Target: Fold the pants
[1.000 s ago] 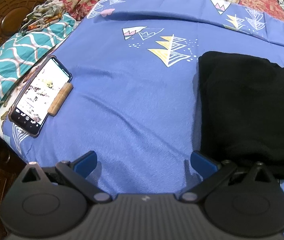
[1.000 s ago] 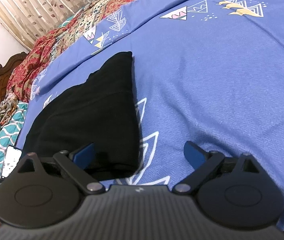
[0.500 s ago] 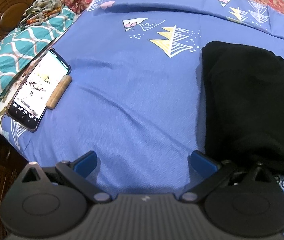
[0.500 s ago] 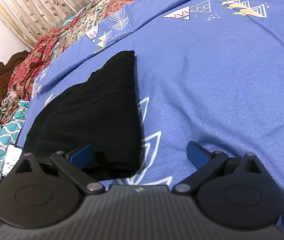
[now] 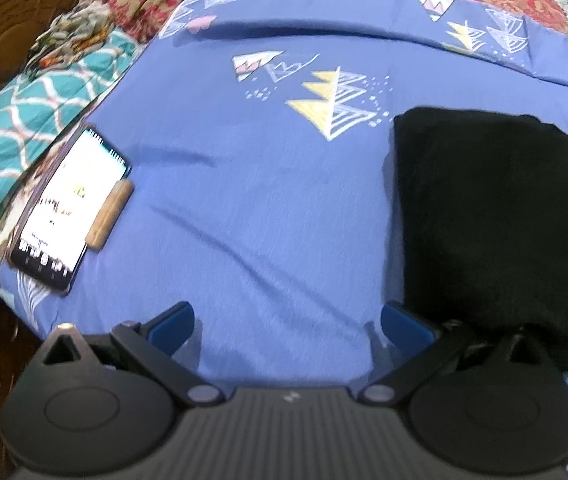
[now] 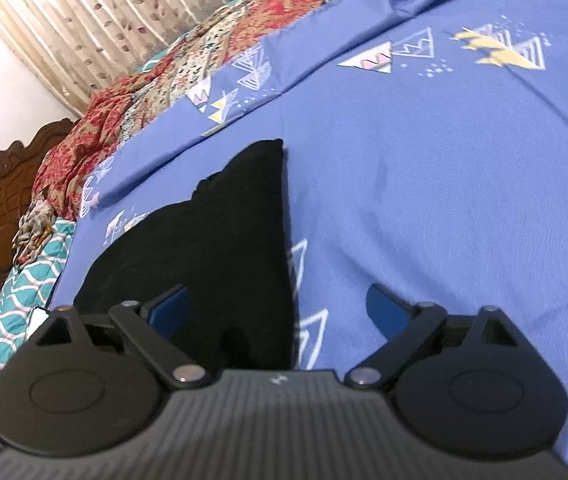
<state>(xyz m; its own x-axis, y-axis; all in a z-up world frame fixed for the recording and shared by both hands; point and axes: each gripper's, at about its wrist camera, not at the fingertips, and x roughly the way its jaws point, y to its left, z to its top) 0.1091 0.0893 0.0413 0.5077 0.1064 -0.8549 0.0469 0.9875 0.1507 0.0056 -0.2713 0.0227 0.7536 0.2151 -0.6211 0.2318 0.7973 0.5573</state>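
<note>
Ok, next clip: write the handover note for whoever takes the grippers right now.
Left gripper: open, empty, low over the sheet, just left of the pants.
Right gripper: open, empty, at the pants' near right corner.
Pants: black, lying in a folded stack on the bed.
A phone and a wooden piece lie at the left edge.
Done: pants look folded.
Left: probably nothing; check that the stack is neat, then back away.
</note>
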